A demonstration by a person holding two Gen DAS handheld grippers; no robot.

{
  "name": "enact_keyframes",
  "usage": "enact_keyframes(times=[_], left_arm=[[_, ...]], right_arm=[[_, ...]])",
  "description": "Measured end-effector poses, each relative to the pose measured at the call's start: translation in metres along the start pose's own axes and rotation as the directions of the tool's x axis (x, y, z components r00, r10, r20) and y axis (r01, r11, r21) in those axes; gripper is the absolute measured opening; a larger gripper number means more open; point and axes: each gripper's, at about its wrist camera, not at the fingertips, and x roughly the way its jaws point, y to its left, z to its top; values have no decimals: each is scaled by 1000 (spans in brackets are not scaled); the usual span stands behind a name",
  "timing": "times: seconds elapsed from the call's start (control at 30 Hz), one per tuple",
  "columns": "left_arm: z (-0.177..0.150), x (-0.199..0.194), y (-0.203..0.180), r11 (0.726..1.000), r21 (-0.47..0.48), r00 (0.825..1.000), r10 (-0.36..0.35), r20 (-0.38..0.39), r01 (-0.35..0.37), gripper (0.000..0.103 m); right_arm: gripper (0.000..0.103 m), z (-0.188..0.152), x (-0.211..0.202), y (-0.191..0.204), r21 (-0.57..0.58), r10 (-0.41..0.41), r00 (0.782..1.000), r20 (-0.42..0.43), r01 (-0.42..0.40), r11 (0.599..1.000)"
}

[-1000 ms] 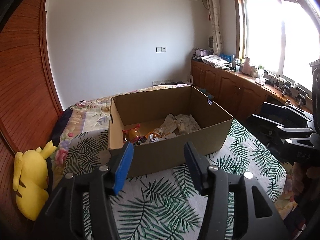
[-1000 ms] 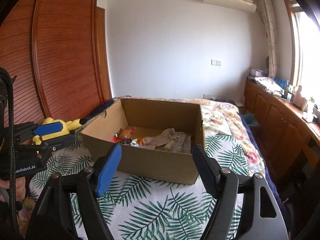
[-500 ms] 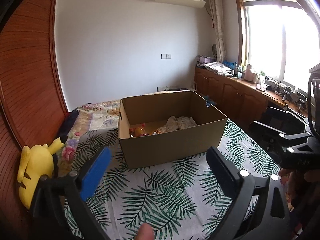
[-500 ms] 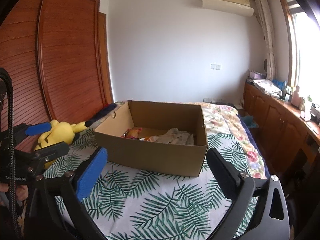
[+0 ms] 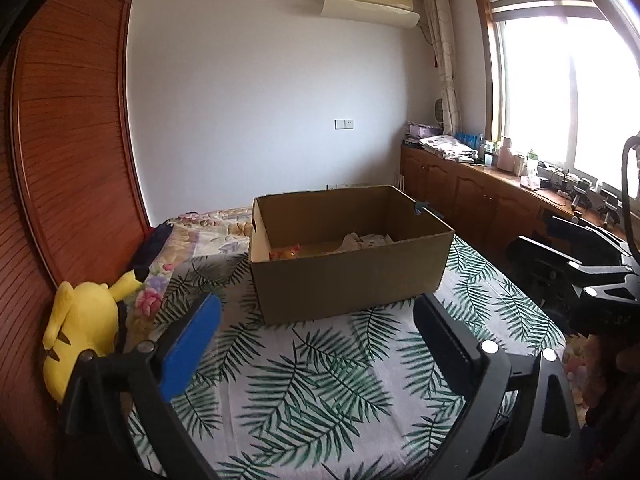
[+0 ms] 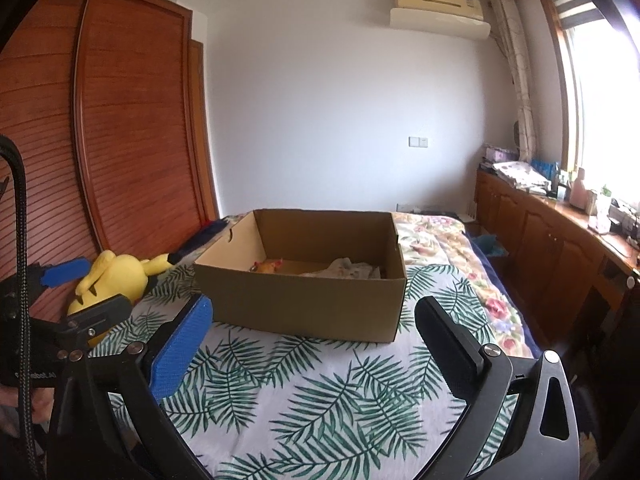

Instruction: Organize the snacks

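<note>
An open cardboard box (image 5: 348,276) stands on the leaf-print bed cover; it also shows in the right wrist view (image 6: 304,300). Inside lie an orange-red snack packet (image 5: 285,253) (image 6: 269,266) and pale crumpled wrappers (image 5: 366,239) (image 6: 348,270). My left gripper (image 5: 316,320) is open and empty, well short of the box. My right gripper (image 6: 310,320) is open and empty too, also in front of the box. Each gripper appears at the edge of the other's view: the right one (image 5: 588,256), the left one (image 6: 76,292).
A yellow plush toy (image 5: 82,328) (image 6: 114,276) lies at the bed's left edge by the wooden wardrobe (image 6: 100,120). Wooden cabinets (image 5: 480,204) with clutter run under the window on the right. The leaf-print cover (image 5: 320,380) spreads before the box.
Both grippers have drawn back from the box and risen, and their jaws have opened wider. The box now looks smaller and farther away.
</note>
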Motion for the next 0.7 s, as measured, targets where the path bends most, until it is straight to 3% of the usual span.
enact_keyframes(times=[0.7], left_arm=[[-32, -53, -6, 998, -38, 999, 44, -4, -45, 98]], right_arm=[[103, -27, -72, 1, 32, -63, 998, 32, 62, 998]])
